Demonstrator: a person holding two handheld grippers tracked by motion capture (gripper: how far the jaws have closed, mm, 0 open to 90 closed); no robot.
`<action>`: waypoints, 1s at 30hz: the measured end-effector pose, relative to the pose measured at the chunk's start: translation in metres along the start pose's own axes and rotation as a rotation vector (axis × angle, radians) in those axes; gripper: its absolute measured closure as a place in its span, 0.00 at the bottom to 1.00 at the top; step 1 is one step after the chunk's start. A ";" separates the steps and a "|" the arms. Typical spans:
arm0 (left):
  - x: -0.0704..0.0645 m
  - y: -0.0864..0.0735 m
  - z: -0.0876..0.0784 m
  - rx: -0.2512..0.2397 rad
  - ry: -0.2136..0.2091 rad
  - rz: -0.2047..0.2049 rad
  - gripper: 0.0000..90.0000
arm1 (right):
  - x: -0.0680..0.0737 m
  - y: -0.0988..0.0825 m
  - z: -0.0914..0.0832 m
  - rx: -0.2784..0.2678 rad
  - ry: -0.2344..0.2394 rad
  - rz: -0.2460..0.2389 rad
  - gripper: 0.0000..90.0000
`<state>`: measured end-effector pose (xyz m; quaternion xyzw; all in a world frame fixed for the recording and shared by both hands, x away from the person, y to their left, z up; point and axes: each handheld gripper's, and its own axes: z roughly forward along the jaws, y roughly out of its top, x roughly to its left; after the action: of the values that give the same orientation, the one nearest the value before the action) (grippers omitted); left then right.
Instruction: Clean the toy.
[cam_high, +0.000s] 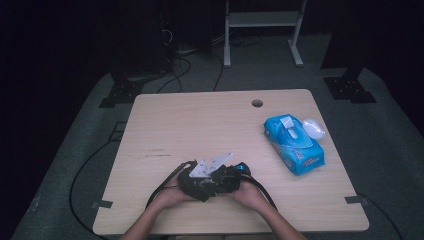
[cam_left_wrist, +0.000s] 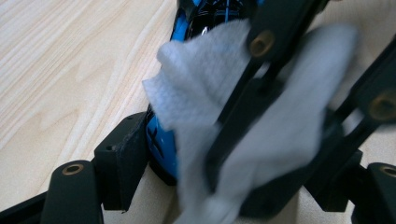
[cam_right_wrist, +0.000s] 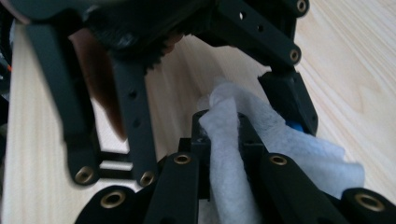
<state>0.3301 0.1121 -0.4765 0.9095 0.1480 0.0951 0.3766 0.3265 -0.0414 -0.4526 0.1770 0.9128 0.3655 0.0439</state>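
1. White wipe (cam_right_wrist: 233, 149) was pinched between the closed jaws of the right gripper (cam_right_wrist: 223, 122), its crumpled free end spilling out past the jaw tips towards the desk (cam_right_wrist: 355, 56).
2. In the left gripper view the same wipe (cam_left_wrist: 201, 88) draped over the right gripper's black links, just in front of the left gripper (cam_left_wrist: 243, 154).
3. The left gripper's jaws stood partly apart around a blue-and-black object (cam_left_wrist: 163, 144), which sat against its left jaw; whether the pads pressed on it could not be told.
4. Seen from above, both grippers met near the middle of the desk's near edge, the left gripper (cam_high: 192, 182) touching the right gripper (cam_high: 230, 177), each held by a hand.
5. The wipe therefore lay at that meeting point, between the two grippers and just above the desk (cam_high: 200, 125).
6. A blue pack of wipes (cam_high: 294, 145) lay near the desk's right edge, well apart from the grippers, its flap lifted.
7. A round hole (cam_high: 257, 103) sat by the far edge.
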 end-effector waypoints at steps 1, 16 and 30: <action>0.000 0.000 0.000 0.001 0.001 0.000 0.27 | -0.001 0.001 0.000 0.005 0.005 0.003 0.90; 0.000 0.001 0.001 0.000 0.003 0.002 0.28 | -0.021 -0.017 -0.035 -0.023 -0.078 0.070 0.91; 0.001 0.000 0.001 -0.001 -0.001 0.004 0.28 | -0.051 -0.027 -0.048 -0.014 -0.178 0.148 0.91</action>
<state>0.3312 0.1117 -0.4766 0.9097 0.1457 0.0955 0.3770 0.3558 -0.1085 -0.4386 0.2753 0.8872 0.3568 0.0989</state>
